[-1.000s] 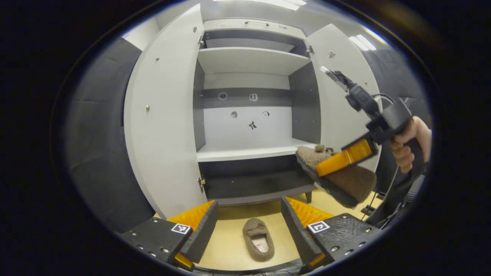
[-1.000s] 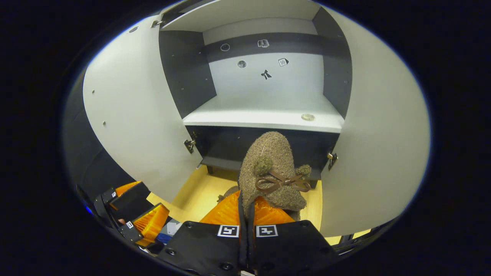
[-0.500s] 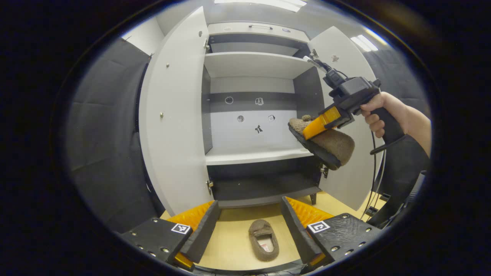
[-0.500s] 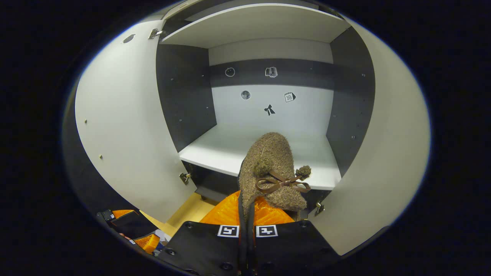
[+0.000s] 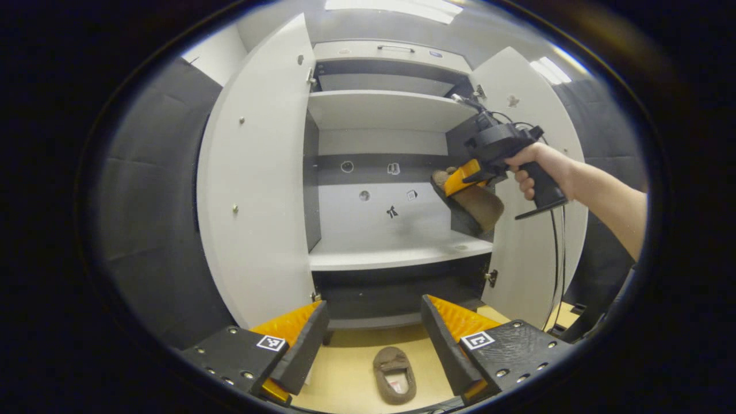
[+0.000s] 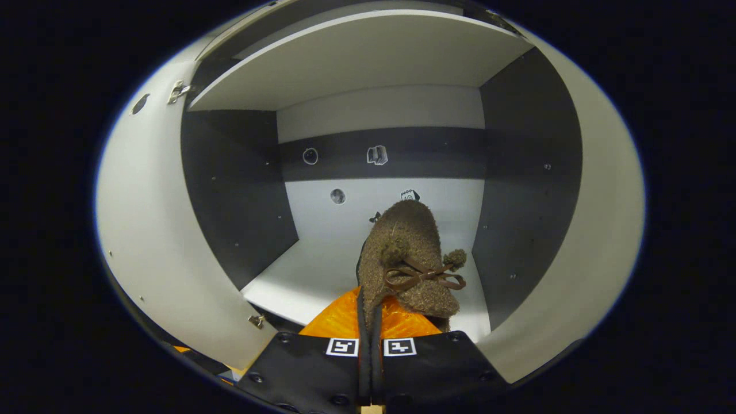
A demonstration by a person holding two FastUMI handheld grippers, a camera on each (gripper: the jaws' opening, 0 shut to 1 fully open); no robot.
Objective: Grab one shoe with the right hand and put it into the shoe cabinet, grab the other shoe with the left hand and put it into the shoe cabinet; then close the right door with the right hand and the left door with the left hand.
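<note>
The right gripper (image 6: 371,322) had its jaws clamped on the heel of a fuzzy brown slipper (image 6: 409,259), held above the middle shelf (image 6: 299,276) inside the cabinet. It looked light and soft, likely to sag. The left gripper (image 5: 371,339) hovered, jaws wide, over the other slipper (image 5: 394,374) on the floor.

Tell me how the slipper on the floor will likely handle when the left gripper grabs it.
The slipper on the floor looks fuzzy and soft, so probably light and squashy. Its twin keeps its shape while pinched in the right gripper, so it likely won't flop.
</note>
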